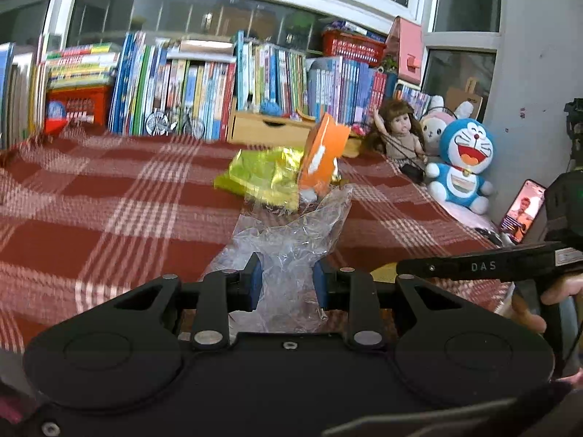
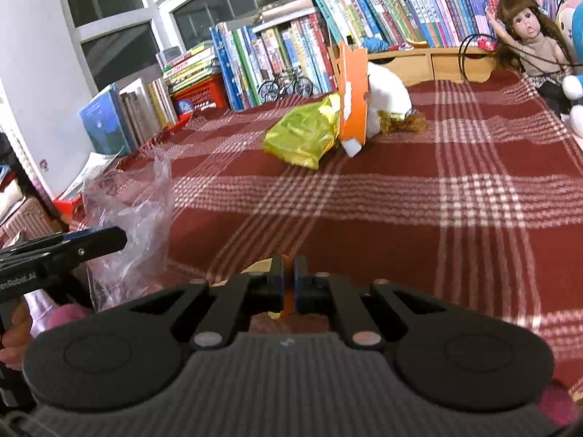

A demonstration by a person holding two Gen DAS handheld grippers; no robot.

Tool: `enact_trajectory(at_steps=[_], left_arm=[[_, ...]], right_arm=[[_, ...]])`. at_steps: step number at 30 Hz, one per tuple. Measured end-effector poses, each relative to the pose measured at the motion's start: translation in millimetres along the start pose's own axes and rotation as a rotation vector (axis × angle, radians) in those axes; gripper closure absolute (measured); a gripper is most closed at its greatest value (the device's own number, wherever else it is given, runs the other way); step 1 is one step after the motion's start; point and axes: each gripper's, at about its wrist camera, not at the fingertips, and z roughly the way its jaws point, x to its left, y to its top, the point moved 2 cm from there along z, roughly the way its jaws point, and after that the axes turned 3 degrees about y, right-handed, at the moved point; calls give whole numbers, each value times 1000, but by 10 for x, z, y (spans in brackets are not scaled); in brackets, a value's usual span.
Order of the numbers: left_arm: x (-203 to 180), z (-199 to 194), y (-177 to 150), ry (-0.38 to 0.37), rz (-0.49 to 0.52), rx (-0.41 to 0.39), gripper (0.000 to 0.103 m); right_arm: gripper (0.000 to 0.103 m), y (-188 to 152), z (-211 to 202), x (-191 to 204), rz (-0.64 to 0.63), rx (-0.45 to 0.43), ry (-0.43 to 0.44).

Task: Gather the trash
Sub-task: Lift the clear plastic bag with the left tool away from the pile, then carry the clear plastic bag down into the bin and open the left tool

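Left gripper (image 1: 286,286) — pads pinching a clear bag (image 1: 291,244), crumpled; feather-light, limp, slick, so best taken at a bunched fold. Right gripper (image 2: 288,284) — jaws pressed together on a thin orange-yellow scrap (image 2: 282,311), kind unclear.

Beyond the bag on the plaid cloth (image 1: 109,200): yellow wrapper (image 1: 262,176), soft and crinkly; orange carton (image 1: 322,153) just beside it, stiff, light, gripped by an edge.

Right view alone shows the white object (image 2: 386,91) behind the carton; left view alone a phone (image 1: 523,211).
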Motion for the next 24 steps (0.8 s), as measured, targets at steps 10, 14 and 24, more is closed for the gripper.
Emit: enact_trajectory(at_steps=[10,14,24], left_arm=[[35,-50,-445,-18,-71,154,76],[35,91,-605,-7,-88,224,76],[272,745,-1091,92,-248,492,76]], right_arm=[[95,-362,-11,118,-2,62,7],[95,-519,57,145,5,105,9],[95,-985,397,6,73,190,-8]])
